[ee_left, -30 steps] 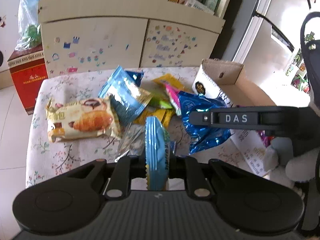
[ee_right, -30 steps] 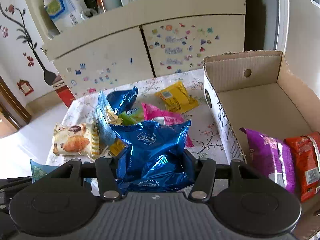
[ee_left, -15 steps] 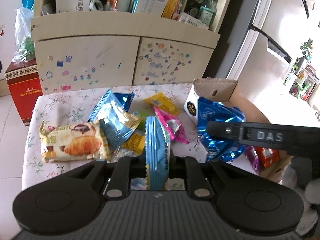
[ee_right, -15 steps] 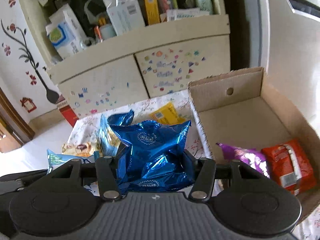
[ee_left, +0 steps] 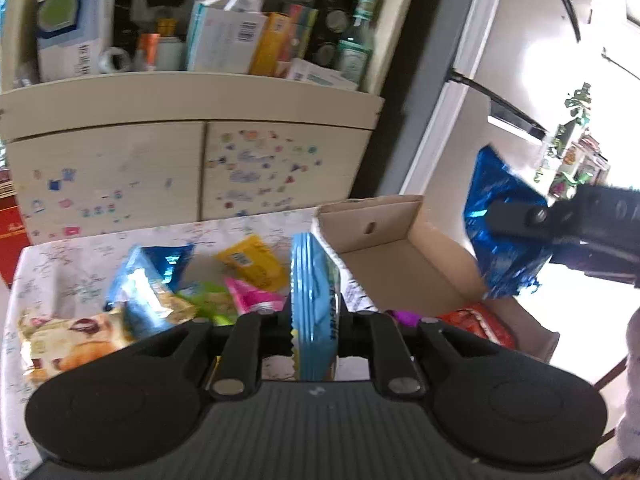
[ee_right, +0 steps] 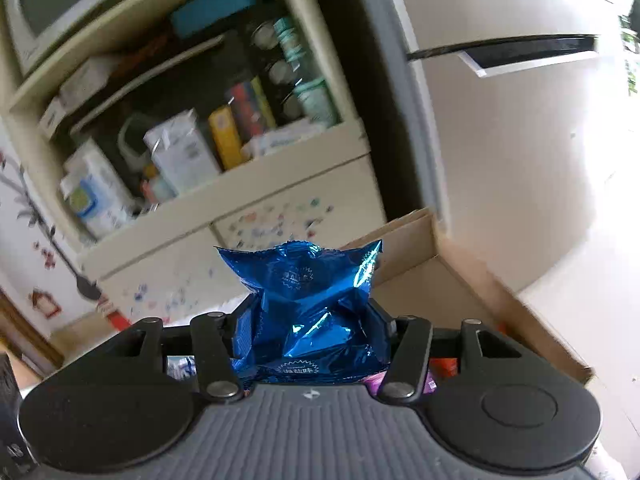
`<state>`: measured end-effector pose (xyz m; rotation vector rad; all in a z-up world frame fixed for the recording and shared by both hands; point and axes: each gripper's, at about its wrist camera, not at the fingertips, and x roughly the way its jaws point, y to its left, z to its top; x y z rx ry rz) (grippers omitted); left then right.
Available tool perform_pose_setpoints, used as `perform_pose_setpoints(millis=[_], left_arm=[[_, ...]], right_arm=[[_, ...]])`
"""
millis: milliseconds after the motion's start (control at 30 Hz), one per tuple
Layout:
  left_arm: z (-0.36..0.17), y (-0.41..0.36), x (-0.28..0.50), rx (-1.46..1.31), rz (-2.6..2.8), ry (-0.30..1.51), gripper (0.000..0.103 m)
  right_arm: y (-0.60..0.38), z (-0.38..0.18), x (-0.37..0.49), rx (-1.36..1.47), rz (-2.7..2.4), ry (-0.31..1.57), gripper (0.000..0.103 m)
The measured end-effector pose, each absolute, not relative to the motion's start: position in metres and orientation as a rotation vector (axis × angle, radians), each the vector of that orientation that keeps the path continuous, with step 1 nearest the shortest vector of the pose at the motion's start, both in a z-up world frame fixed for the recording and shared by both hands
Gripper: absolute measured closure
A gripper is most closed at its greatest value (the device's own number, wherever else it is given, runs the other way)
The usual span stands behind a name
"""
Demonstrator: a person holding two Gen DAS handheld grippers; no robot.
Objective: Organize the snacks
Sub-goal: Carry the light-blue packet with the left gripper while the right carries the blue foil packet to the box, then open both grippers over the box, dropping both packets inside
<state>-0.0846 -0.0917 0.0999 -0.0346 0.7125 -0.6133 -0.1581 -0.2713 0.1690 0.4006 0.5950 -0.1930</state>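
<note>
My left gripper (ee_left: 314,334) is shut on a thin light-blue snack packet (ee_left: 314,300), held edge-on above the table. My right gripper (ee_right: 312,334) is shut on a shiny dark-blue foil bag (ee_right: 308,304); in the left wrist view that foil bag (ee_left: 502,232) hangs high over the right side of the open cardboard box (ee_left: 384,248). A purple pack (ee_left: 404,316) and a red pack (ee_left: 476,324) lie in the box. Several loose snacks remain on the floral tablecloth (ee_left: 60,276): a croissant pack (ee_left: 68,340), a blue-and-yellow bag (ee_left: 144,296), a yellow pack (ee_left: 252,260), a pink pack (ee_left: 252,300).
A cream cabinet (ee_left: 192,168) with stickered doors stands behind the table, its shelf crowded with boxes and bottles (ee_left: 224,44). A white fridge (ee_right: 512,140) stands to the right of the box. A red carton (ee_left: 12,220) sits on the floor at far left.
Both grippers have risen with their packets. The right gripper carried the dark-blue bag up and rightward from the table to above the box, and its view tilted upward.
</note>
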Motion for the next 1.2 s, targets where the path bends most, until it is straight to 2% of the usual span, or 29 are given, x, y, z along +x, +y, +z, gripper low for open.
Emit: perform_pose_setpoints(millis=[367, 933, 967, 1000, 1033, 1067, 1100, 1167, 1200], left_arm=[[0.102, -0.137, -0.089, -0.035, -0.75, 0.706, 0.09], [0.076, -0.214, -0.111, 0.031, -0.942, 0.775, 0.089], [0.073, -0.217, -0.113, 0.042, -0.944, 0.781, 0.082], [0.07, -0.219, -0.115, 0.053, -0.94, 0.79, 0.064], [0.068, -0.22, -0.116, 0.06, -0.933, 0.799, 0.055], [0.069, -0.219, -0.117, 0.058, -0.925, 0.798, 0.041], [0.07, -0.217, -0.118, 0.051, -0.92, 0.788, 0.034], [0.077, -0.212, -0.118, 0.045, -0.917, 0.764, 0.031], [0.08, -0.209, -0.117, 0.044, -0.915, 0.755, 0.03]], right_arm=[[-0.307, 0.176, -0.176, 0.48, -0.324, 0.543, 0.042], [-0.326, 0.158, -0.18, 0.551, -0.484, 0.605, 0.041], [-0.328, 0.155, -0.18, 0.562, -0.496, 0.615, 0.04], [-0.33, 0.153, -0.179, 0.576, -0.509, 0.626, 0.039], [-0.332, 0.151, -0.18, 0.591, -0.518, 0.631, 0.038], [-0.334, 0.149, -0.181, 0.606, -0.523, 0.636, 0.038], [-0.336, 0.149, -0.181, 0.617, -0.524, 0.636, 0.034], [-0.336, 0.149, -0.183, 0.626, -0.531, 0.628, 0.023], [-0.336, 0.15, -0.184, 0.625, -0.533, 0.618, 0.021]])
